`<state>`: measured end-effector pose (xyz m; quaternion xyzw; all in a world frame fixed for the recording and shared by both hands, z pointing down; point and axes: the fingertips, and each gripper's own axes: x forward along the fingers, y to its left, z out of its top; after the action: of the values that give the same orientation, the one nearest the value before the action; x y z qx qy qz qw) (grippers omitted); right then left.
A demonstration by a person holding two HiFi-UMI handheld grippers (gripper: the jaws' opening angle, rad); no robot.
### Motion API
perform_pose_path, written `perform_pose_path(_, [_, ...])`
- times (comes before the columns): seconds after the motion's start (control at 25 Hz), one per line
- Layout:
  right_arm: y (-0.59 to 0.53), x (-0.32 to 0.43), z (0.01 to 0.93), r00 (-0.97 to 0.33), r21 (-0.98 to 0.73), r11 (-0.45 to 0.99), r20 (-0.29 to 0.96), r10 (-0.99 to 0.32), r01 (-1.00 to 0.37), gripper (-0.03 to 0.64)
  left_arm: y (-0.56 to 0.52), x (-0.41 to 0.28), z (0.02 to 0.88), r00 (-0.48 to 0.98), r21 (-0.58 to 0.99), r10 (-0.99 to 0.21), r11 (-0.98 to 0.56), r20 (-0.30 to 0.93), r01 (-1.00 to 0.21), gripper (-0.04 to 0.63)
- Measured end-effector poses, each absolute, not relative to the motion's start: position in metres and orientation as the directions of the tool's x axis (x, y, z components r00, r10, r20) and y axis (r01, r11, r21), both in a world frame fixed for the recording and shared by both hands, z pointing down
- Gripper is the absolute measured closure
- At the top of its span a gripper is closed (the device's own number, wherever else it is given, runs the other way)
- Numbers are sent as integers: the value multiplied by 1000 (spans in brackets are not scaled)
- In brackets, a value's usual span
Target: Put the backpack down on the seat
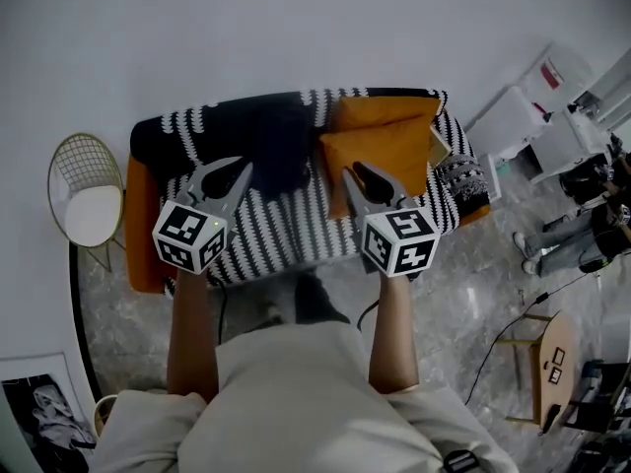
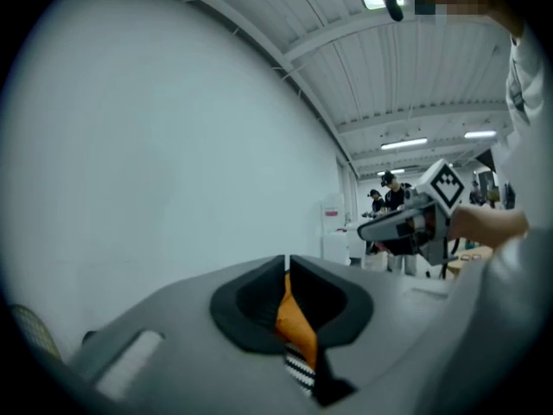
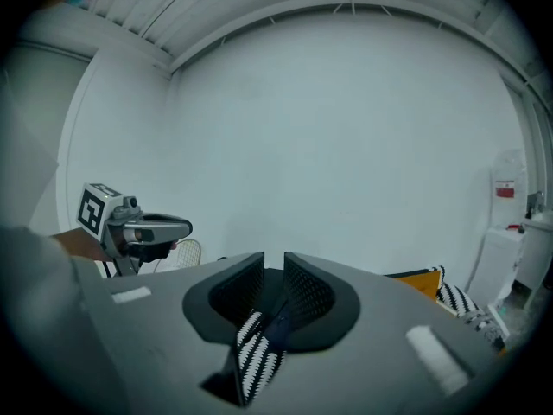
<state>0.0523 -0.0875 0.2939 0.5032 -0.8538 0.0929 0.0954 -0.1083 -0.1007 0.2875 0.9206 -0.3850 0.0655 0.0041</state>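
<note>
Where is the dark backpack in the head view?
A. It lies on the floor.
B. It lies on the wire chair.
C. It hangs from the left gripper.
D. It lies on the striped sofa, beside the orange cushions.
D: the backpack lies on the striped sofa, just left of the orange cushions.

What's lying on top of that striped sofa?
A dark backpack and two orange cushions lie on the striped sofa. The seat beneath them is covered, so anything under them cannot be seen.

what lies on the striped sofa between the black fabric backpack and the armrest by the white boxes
Two orange square cushions, one in front of the other; the head view shows them.
</note>
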Motion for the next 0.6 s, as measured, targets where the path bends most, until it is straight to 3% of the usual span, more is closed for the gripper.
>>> perform_pose_path(0.36, [-47, 48, 267, -469, 10, 481, 196, -861, -877, 621, -58, -109, 257, 685, -141, -725, -688, 79, -712, 591])
perform_pose_path(0.6, [-19, 46, 247, -466, 67, 481, 168, -869, -874, 621, -28, -105, 232, 706, -192, -706, -701, 56, -686, 591])
